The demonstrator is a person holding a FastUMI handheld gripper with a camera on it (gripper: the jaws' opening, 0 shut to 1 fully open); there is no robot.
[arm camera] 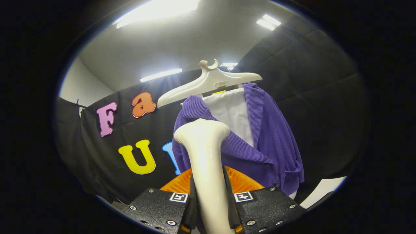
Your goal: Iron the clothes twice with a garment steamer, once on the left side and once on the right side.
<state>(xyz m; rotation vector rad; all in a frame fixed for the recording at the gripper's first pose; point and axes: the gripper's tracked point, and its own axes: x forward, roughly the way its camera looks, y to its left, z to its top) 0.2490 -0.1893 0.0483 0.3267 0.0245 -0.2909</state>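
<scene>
Claw [209,203] clamped on garment steamer [204,156], its head against purple shirt [273,143].

Your gripper [210,208] has two black textured fingers [162,208] with silver screws, square black-and-white tags and orange backing.

The tongs [209,208] are closed on the cream handle of the garment steamer [204,156], and its head rises just ahead of them and blocks the middle. Directly beyond stands the purple shirt [269,143] on a white hanger [208,83], which closes the way forward. To the left and to the right of the shirt there is open room as far as the booth's black wall [325,97].
</scene>
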